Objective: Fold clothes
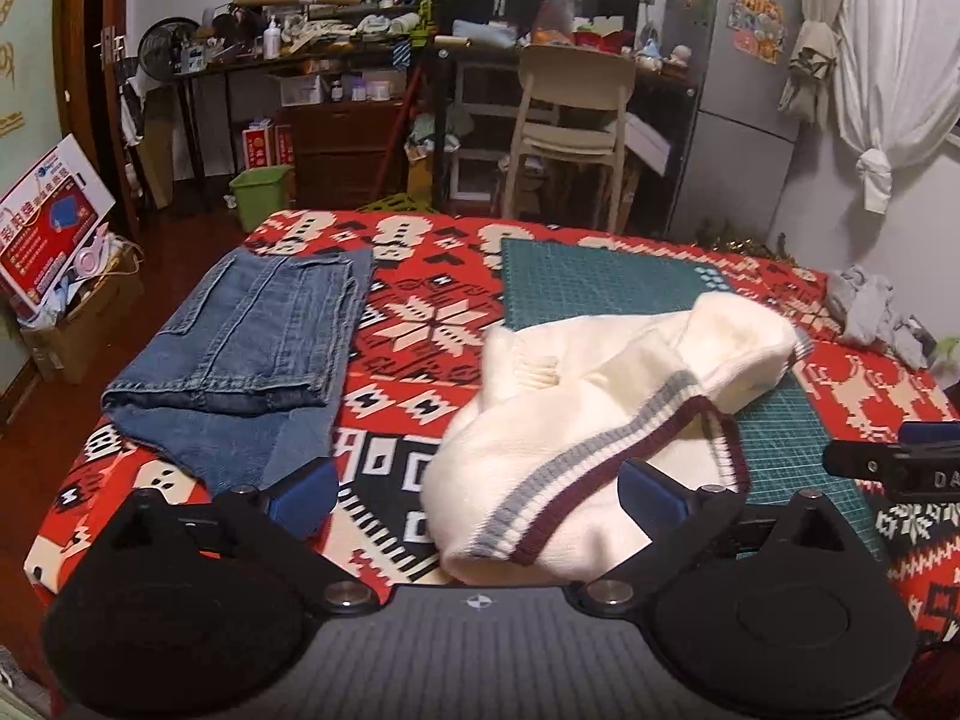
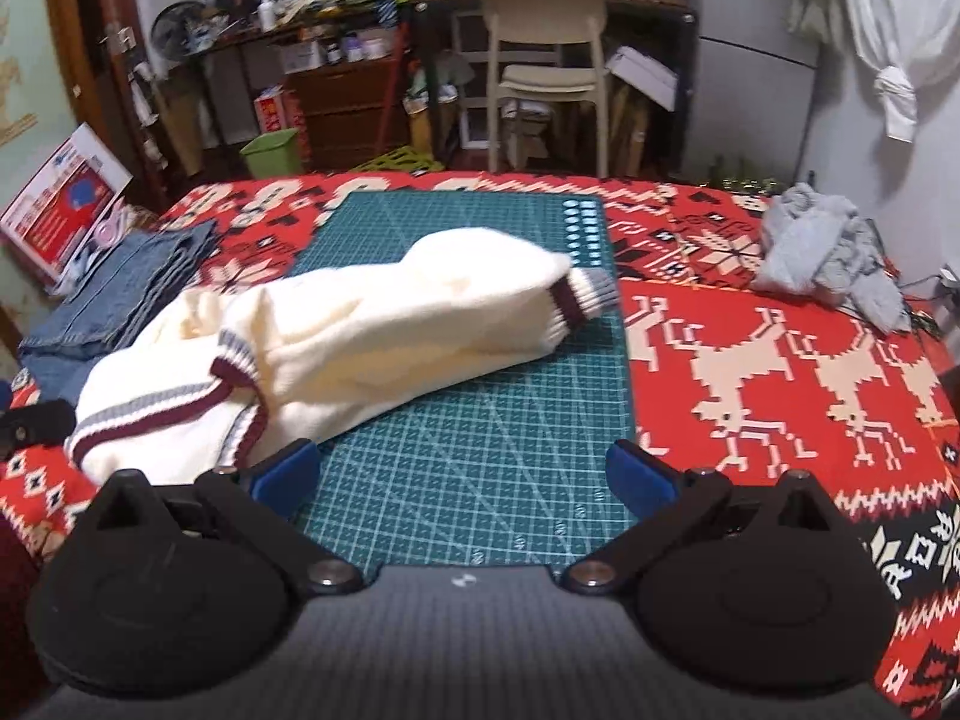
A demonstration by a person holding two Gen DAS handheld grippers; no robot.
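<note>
Sweater [image 2: 336, 336] – cuff [image 2: 585, 300] far-right, diagonal

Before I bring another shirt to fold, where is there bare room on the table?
Free: the green mat between the cream sweater and the right gripper, and the reindeer cloth beside it. Crowded: folded jeans at left, grey clothes at the far right corner.
</note>
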